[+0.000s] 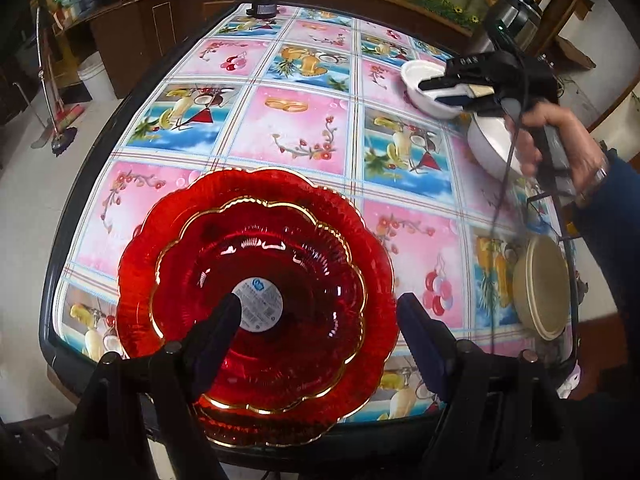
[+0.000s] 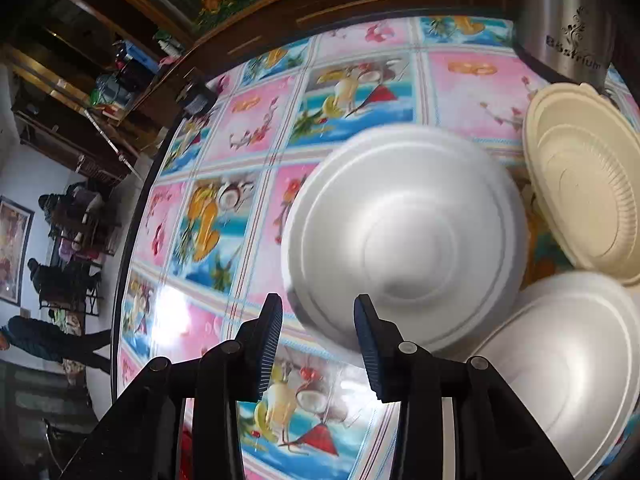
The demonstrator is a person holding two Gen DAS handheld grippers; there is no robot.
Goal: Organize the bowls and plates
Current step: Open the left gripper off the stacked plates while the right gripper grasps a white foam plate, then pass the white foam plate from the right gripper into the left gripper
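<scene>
Red glass plates (image 1: 256, 300), nested and facing up, sit at the table's (image 1: 304, 128) near edge under the wide-open left gripper (image 1: 320, 320). At far right, the right gripper (image 2: 318, 316), jaws apart and empty, hovers over an upturned white bowl (image 2: 404, 236) beside a cream plate (image 2: 584, 184).

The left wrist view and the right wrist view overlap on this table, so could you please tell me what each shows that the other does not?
Only the left wrist view shows the stacked red plates under the open left tongs, and a hand holding the right tongs.

Only the right wrist view shows the steel pot's lettering and people far off.

Both show the fruit-print tablecloth, a white bowl and a beige dish.
</scene>
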